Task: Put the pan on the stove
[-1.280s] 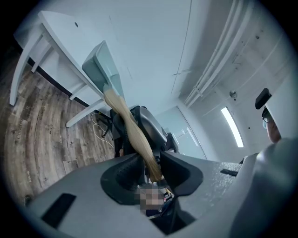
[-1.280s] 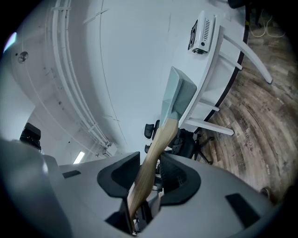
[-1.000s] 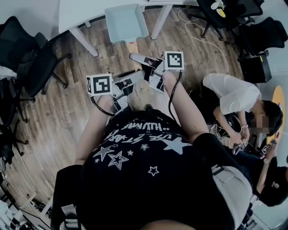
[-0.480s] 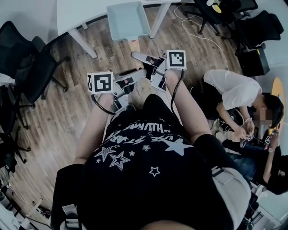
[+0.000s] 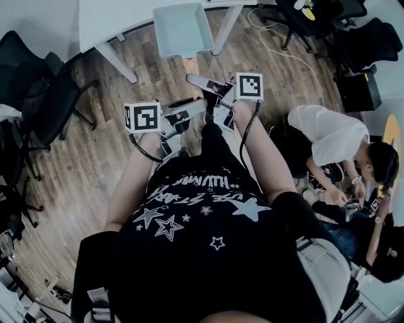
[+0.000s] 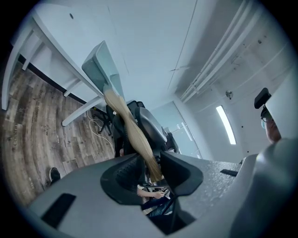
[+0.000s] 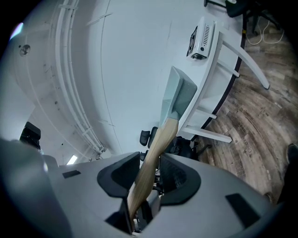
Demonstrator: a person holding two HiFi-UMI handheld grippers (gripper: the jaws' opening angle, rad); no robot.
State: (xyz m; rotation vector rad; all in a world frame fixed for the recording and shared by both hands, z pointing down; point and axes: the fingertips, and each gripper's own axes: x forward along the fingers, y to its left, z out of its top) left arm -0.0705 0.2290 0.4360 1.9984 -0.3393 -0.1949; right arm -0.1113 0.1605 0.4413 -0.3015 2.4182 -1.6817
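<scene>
You hold the pan (image 5: 182, 28) in the air at the near edge of the white tabletop (image 5: 107, 19). In the head view it sits between 2 of the tabletop's legs. Its square, pale-teal body lies level with the open side up.

The wooden handle (image 7: 157, 148) runs back from the pan, away from the tabletop, and both claws are on it. Your right claw (image 7: 150, 174) pinches the handle on the stretch nearer the tabletop, and the wood carries on past its pads toward you. Your left claw (image 6: 151, 167) pinches the handle's tail end, farther from the tabletop. Both claws point level toward the tabletop, each with its marker cube on top.

Below the pan and the tabletop is wood floor (image 5: 82, 158). Black office chairs (image 5: 38, 94) stand to the left of the tabletop. A person in a white shirt (image 5: 328, 135) crouches well apart from it on the right.
</scene>
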